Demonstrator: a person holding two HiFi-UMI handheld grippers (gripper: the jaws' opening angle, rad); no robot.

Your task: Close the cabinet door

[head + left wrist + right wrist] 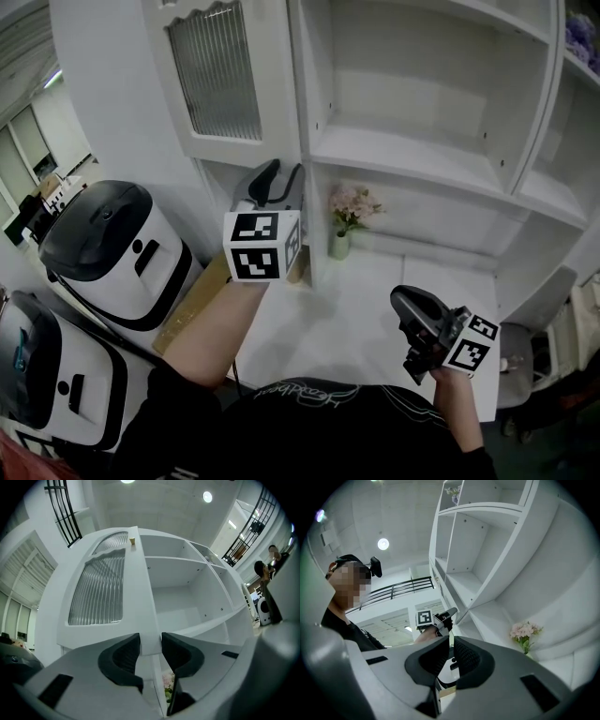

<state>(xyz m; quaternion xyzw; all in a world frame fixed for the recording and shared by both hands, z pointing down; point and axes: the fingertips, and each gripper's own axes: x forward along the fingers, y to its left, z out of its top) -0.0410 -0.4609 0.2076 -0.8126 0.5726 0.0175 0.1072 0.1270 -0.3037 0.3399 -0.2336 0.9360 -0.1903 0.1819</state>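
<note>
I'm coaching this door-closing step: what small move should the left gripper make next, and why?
Probably close the left gripper firmly onto the lower corner of the cabinet door. That corner sits between the parted jaws, beside the open shelves, but whether the pads press on it isn't clear. A swing needs that hold.

Open shelf bays right of cabinet door; flower vase below.

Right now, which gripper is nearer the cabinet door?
Left. The left gripper has the bottom corner of the cabinet door between its jaws. The right gripper is well apart from it, lower and to its right.
</note>
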